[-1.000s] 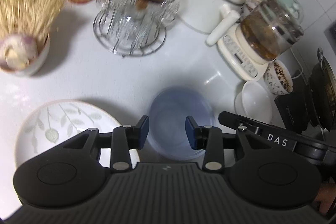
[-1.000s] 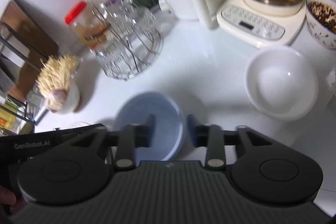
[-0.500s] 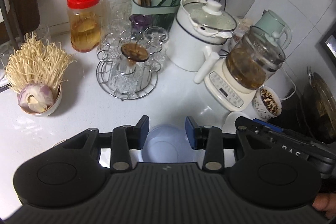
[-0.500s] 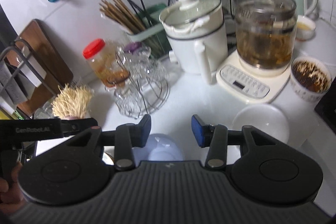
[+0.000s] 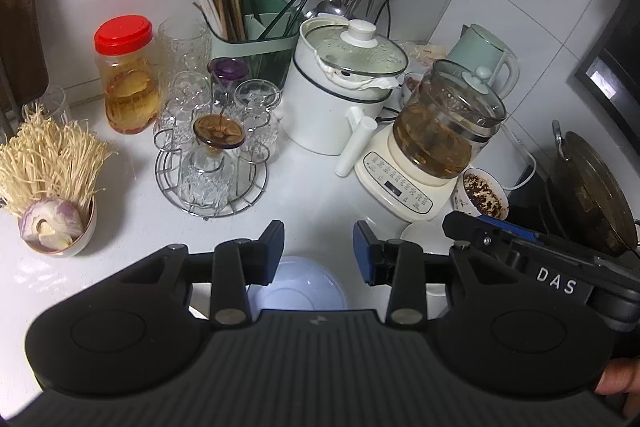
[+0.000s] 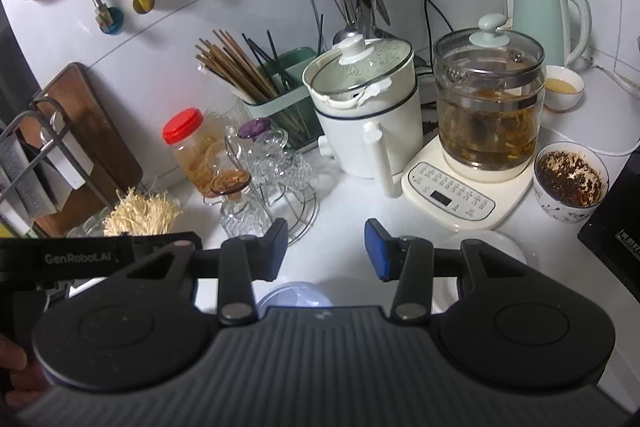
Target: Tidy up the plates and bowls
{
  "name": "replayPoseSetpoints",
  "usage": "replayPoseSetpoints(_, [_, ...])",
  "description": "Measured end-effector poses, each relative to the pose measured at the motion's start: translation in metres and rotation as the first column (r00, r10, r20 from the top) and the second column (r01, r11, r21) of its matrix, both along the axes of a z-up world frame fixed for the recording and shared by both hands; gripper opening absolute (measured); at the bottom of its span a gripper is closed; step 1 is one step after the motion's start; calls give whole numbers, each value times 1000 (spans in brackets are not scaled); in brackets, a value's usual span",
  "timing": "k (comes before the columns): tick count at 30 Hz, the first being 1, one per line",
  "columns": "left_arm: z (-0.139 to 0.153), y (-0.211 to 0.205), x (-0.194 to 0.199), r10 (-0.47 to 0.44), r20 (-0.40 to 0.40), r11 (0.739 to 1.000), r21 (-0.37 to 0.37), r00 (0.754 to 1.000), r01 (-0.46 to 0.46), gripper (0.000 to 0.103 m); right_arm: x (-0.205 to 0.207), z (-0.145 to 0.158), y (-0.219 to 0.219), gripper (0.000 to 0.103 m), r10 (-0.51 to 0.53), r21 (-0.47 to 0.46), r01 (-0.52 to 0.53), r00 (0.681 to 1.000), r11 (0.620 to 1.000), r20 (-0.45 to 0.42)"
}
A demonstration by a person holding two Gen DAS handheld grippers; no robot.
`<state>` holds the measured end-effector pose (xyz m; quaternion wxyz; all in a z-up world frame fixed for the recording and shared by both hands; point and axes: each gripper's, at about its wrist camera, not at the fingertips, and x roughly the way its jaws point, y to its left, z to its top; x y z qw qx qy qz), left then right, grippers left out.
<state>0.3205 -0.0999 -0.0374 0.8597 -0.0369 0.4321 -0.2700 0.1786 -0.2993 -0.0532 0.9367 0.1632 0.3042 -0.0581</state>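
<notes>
A pale blue plate (image 5: 298, 287) lies on the white counter just below my left gripper (image 5: 319, 241), whose jaws stand apart with nothing between them. A sliver of the same blue plate (image 6: 296, 293) shows under my right gripper (image 6: 326, 239), also open and empty. A white bowl (image 6: 486, 247) sits on the counter behind the right gripper's right finger; in the left wrist view the white bowl (image 5: 424, 233) peeks out beside the other gripper's arm. Both grippers hang above the counter, clear of plate and bowl. The leaf-patterned plate is hidden.
A wire rack of glass cups (image 5: 212, 163), a red-lidded jar (image 5: 126, 75), a chopstick holder (image 5: 256, 43), a white pot (image 5: 340, 87), a glass kettle (image 5: 440, 131) and a bowl of dark grounds (image 6: 570, 183) crowd the back. A bowl of enoki and onion (image 5: 52, 195) stands left, a wok (image 5: 592, 187) right.
Both grippers have risen and tilted up from the counter, so the blue plate and white bowl have slid toward the bottom of each view. The jaws kept the same gap.
</notes>
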Motion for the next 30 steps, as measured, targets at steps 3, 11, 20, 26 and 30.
replayPoseSetpoints(3, [-1, 0, -1, -4, 5, 1000, 0, 1000, 4, 43, -1, 0, 1, 46, -8, 0, 8, 1000, 1000, 6])
replayPoseSetpoints(11, [-5, -7, 2, -39, 1, 999, -7, 999, 39, 43, -6, 2, -1, 46, -34, 5, 34, 999, 999, 10])
replayPoseSetpoints(20, [-11, -22, 5, -81, 8, 997, -10, 997, 81, 43, -17, -3, -12, 46, -106, -9, 106, 994, 994, 20])
replayPoseSetpoints(26, [-13, -38, -2, -126, 33, 992, 5, 991, 126, 43, -21, -5, -16, 46, -123, -25, 123, 992, 992, 14])
replayPoseSetpoints(30, [-24, -50, -6, -157, 14, 988, 13, 988, 156, 44, -31, -12, -23, 46, -154, -38, 153, 988, 987, -8])
